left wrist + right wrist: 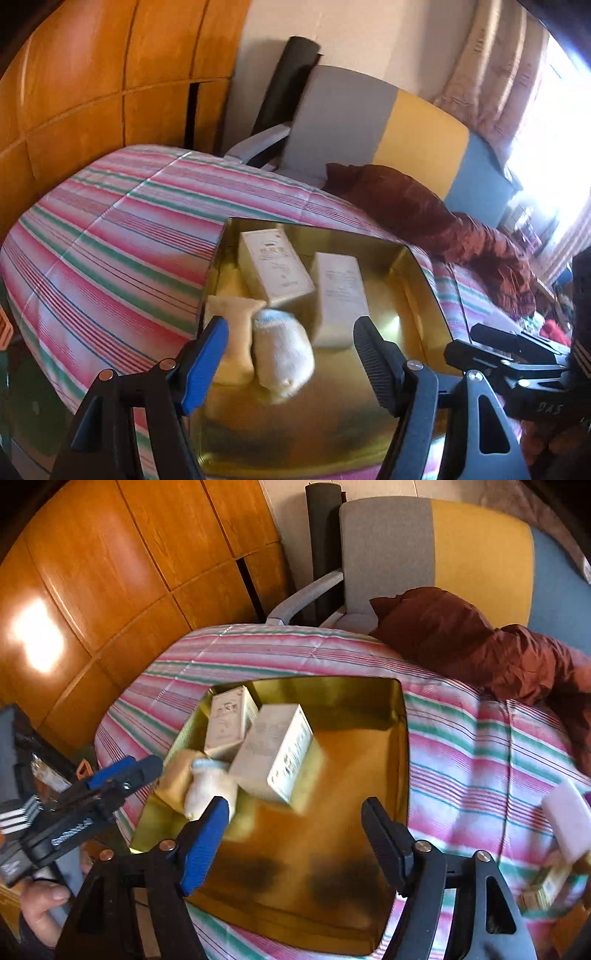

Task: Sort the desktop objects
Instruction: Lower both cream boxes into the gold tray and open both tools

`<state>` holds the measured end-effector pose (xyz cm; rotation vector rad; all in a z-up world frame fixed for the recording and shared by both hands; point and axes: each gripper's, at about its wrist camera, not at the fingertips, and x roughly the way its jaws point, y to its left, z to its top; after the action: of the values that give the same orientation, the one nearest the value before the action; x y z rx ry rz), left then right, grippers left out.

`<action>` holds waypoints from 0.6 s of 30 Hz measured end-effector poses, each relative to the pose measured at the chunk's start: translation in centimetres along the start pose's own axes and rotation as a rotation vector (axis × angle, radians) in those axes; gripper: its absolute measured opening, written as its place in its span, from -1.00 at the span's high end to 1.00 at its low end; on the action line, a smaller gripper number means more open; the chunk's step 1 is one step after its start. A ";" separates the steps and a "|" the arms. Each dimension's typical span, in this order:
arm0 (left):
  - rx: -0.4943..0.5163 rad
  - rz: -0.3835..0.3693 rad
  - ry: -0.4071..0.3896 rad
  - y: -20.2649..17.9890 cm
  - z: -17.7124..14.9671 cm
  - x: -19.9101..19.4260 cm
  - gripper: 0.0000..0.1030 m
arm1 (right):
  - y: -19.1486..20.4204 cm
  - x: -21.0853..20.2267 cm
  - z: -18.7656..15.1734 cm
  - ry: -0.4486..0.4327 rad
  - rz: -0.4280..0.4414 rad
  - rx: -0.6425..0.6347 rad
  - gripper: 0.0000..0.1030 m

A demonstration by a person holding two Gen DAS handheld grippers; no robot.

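Both grippers, left gripper point(288, 354) and right gripper point(293, 834), hover wide open and empty over the shallow gold metal tray point(400, 746).
Tray on striped desk holds two white cardboard boxes point(275, 755), a rolled white sock point(282, 360); withdraw straight up, clear of the rim.

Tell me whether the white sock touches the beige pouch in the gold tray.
Touching. The left wrist view shows the white sock lying pressed against the beige pouch side by side, with no gap, inside the gold tray.
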<state>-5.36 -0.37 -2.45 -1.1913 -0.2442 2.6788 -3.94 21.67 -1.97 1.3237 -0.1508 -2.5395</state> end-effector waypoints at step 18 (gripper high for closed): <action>0.174 -0.014 0.028 -6.1 -3.7 -2.0 -0.39 | -1.7 -3.5 -6.0 -0.041 -0.103 0.016 -0.75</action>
<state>-0.57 5.34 -2.09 -1.1677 -0.0145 2.6070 2.49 24.52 -3.04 1.3184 -0.1139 -2.6570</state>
